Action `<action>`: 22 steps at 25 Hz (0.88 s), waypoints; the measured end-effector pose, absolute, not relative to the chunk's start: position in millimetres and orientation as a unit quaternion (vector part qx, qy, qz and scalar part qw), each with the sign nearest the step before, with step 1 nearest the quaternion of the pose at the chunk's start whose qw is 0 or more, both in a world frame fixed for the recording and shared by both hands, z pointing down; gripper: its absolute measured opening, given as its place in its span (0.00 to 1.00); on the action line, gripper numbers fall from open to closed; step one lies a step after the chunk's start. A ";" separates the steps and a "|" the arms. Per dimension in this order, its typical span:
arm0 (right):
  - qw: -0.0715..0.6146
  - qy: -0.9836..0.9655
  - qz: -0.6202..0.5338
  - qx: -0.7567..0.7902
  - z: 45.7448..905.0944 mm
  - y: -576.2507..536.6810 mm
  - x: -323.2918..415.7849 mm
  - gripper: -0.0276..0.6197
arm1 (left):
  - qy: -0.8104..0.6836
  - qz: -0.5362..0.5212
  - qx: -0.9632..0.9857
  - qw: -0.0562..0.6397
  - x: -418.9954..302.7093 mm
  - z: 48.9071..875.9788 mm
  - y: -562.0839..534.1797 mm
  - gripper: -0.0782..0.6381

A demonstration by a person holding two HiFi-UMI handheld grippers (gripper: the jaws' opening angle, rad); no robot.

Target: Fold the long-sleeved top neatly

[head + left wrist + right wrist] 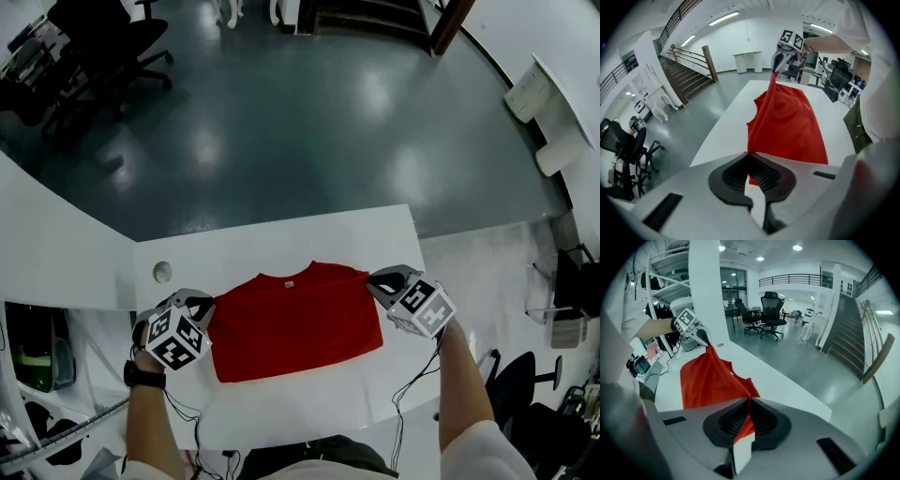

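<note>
The left tongs (204,304) are clenched on a pinch of red cloth, the left far corner of the long-sleeved top (295,326). A round cable hole (162,272) sits in the table (281,234) just beyond and outside them. From that corner the top runs rightward, its held edge pulled into a line between the two tools, the collar midway along it (a pale label shows there). The rest of the cloth drapes from that line toward the person and lies flat on the table. The sleeves do not show, probably folded under, though the head view is too small to be sure. The right tongs (377,280) are likewise shut tight on the opposite far corner, so each hand has its own end and neither is nearer. The long axis therefore lies straight across from tongs to tongs, and the likely next fold brings that held edge toward the near hem. Behind the hem there is a band of bare white table for this. The far table edge lies only a little beyond both tools, and the table's right edge is close outside the right tongs.
</note>
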State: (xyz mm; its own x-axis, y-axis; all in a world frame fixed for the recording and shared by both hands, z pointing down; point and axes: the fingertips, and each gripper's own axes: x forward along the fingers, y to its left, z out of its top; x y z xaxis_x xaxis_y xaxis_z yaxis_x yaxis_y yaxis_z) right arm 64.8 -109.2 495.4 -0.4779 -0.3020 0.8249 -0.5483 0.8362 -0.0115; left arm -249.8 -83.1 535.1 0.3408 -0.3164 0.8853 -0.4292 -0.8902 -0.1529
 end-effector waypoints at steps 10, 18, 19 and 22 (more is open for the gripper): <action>0.459 -0.823 0.161 0.293 542.4 -147.6 67.9 0.09 | -0.238 0.521 0.817 0.070 -249.0 579.8 -109.7 0.15; 0.447 -0.803 0.130 0.373 541.0 -170.3 91.5 0.18 | -0.322 0.501 0.802 0.046 -275.4 564.9 -141.0 0.25; 0.443 -0.806 0.130 0.371 540.4 -169.0 90.3 0.18 | -0.324 0.500 0.801 0.047 -277.0 565.2 -139.8 0.25; 0.437 -0.809 0.135 0.369 542.8 -164.4 88.9 0.18 | -0.326 0.500 0.801 0.053 -278.5 568.4 -133.0 0.25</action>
